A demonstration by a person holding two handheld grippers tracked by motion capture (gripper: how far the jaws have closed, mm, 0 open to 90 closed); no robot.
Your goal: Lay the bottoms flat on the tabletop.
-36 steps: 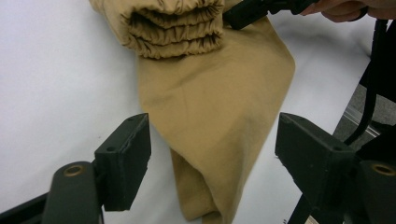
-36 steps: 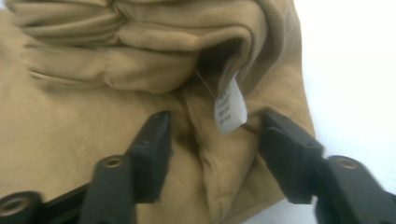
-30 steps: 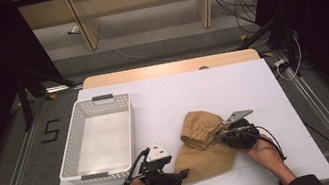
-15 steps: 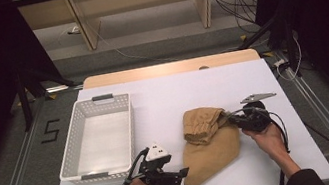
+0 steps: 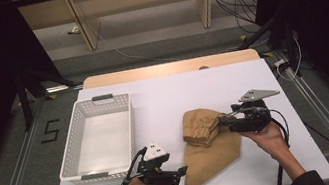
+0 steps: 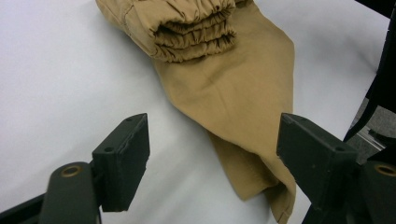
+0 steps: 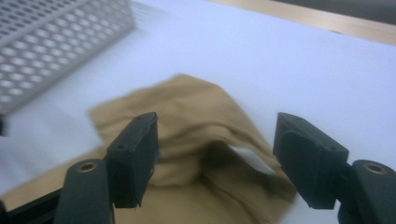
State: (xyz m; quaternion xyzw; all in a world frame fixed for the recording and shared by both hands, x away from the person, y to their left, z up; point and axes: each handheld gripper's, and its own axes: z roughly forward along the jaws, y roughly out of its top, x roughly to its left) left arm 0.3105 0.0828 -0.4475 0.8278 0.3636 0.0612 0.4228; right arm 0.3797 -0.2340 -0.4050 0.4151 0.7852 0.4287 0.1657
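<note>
Tan trousers, half-folded at lower centre of the table, could spring unfolded because the right gripper has just spread its jaws empty, while the left gripper waits spread, empty.

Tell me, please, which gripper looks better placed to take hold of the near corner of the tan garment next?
Probably the left gripper: its open jaws already frame the near corner of the tan garment on the white table. The right gripper, whose jaws have just been opening, hangs at the folded elastic cuff farther off.
</note>
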